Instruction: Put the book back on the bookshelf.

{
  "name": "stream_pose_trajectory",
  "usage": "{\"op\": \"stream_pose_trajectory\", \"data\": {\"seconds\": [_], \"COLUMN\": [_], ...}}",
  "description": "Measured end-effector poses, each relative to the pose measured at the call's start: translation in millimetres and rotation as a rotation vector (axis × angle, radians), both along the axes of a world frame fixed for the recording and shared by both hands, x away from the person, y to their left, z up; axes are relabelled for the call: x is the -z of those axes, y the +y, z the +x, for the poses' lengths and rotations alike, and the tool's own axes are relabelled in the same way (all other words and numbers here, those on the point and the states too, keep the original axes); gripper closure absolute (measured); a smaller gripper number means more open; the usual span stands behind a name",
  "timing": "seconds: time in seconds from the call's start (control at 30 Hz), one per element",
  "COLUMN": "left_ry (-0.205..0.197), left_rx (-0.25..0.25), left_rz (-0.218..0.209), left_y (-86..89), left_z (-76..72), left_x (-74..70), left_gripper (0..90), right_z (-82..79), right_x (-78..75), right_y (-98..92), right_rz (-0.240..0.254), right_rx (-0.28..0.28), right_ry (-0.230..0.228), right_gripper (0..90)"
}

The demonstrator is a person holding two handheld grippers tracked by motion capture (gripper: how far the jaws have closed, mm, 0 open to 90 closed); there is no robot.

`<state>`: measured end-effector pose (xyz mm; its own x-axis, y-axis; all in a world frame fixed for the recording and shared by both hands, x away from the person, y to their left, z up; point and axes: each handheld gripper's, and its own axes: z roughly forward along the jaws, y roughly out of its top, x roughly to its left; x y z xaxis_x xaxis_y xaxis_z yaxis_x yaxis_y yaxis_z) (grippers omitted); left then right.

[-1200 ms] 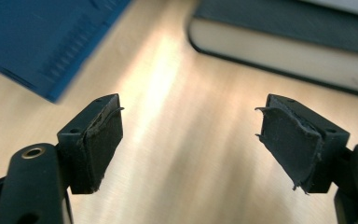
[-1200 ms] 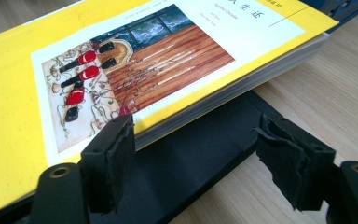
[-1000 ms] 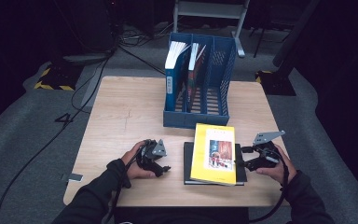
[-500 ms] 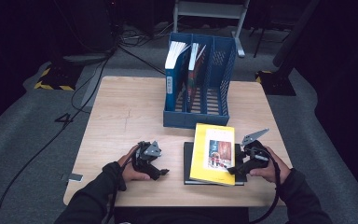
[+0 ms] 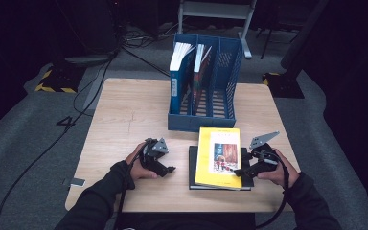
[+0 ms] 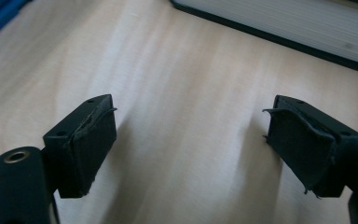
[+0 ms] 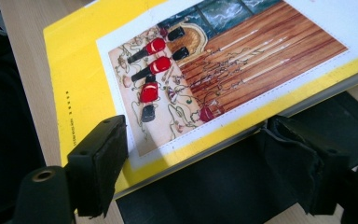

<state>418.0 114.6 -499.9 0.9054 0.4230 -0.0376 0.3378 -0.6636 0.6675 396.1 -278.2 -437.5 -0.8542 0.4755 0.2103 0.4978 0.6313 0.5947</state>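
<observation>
Straddling, with right gripper (image 5: 242,171) spread and jaws just closing slightly, the yellow book's (image 5: 219,155) right edge atop black book (image 5: 195,167) near the tabletop's (image 5: 134,110) near edge; advising deeper, level bite; left gripper (image 5: 168,169) idling spread.

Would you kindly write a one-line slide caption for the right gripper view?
Open right gripper poised at the edge of a yellow book stacked on a black book.
</observation>
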Motion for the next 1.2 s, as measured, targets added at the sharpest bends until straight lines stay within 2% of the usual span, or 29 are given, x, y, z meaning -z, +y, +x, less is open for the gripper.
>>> {"op": "stream_pose_trajectory", "data": {"seconds": [0.07, 0.1, 0.13, 0.17, 0.2, 0.33, 0.43, 0.47, 0.53, 0.57, 0.67, 0.7, 0.83, 0.97, 1.07, 1.13, 1.2], "left_ry": [-0.008, -0.014, -0.014, -0.056, -0.056, -0.072, -0.085, -0.087, -0.047, -0.027, -0.019, -0.029, -0.019, -0.042, -0.033, -0.023, -0.041], "left_rx": [-0.015, -0.004, -0.004, -0.008, -0.008, -0.006, -0.006, 0.0, 0.003, 0.011, 0.021, 0.023, 0.032, 0.041, 0.051, 0.064, 0.003], "left_rz": [0.011, 0.018, 0.018, 0.036, 0.036, 0.004, 0.017, 0.022, 0.001, -0.015, -0.017, -0.014, -0.03, -0.004, -0.014, -0.038, -0.057], "left_y": [-5.1, -9.1, -9.1, -18.2, -18.2, -36.8, -48.1, -49.3, -48.8, -47.3, -46.8, -47.1, -45.5, -47.8, -45.7, -40.9, -40.0], "left_z": [12.3, 18.4, 18.4, 27.0, 27.0, 46.5, 57.5, 62.6, 70.2, 73.2, 74.5, 74.3, 73.3, 73.2, 73.8, 73.3, 75.5], "left_x": [-1.9, -3.6, -3.6, -6.2, -6.2, -11.4, -12.1, -11.7, -9.5, -7.5, -7.5, -7.7, -9.3, -11.5, -12.4, -14.9, -16.4], "left_gripper": [17.9, 19.4, 20.2, 21.5, 22.3, 23.8, 25.6, 22.9, 17.9, 16.4, 17.1, 17.1, 19.9, 18.6, 19.1, 22.1, 24.8], "right_z": [0.2, 0.5, 0.5, 2.4, 2.4, 6.3, 7.3, 7.9, 7.7, 6.2, 4.9, 5.2, 6.6, 7.6, 9.6, 10.5, 11.5], "right_x": [-1.7, -2.8, -2.8, -4.5, -4.5, -4.0, -3.2, -3.0, -3.9, -5.9, -9.5, -9.9, -9.0, -7.9, -6.8, -5.7, -4.5], "right_y": [-0.4, -0.4, -0.4, -0.8, -0.8, 0.7, 1.3, 1.3, 1.6, 2.0, 2.0, 2.0, 3.0, 3.3, 4.6, 5.6, 6.1], "right_rz": [0.013, 0.019, 0.019, 0.04, 0.04, 0.056, 0.066, 0.071, 0.078, 0.085, 0.104, 0.111, 0.1, 0.099, 0.098, 0.094, 0.099], "right_rx": [-0.004, -0.012, -0.012, -0.005, -0.005, 0.001, 0.004, 0.003, 0.005, 0.002, -0.007, -0.005, -0.006, -0.011, -0.012, -0.011, -0.011], "right_ry": [-0.013, -0.025, -0.025, -0.033, -0.033, -0.044, -0.052, -0.056, -0.07, -0.091, -0.112, -0.107, -0.107, -0.109, -0.106, -0.105, -0.101], "right_gripper": [22.7, 23.0, 23.0, 24.6, 24.6, 24.8, 25.6, 26.1, 27.0, 27.5, 27.8, 28.0, 28.0, 28.0, 28.0, 27.9, 28.0]}}
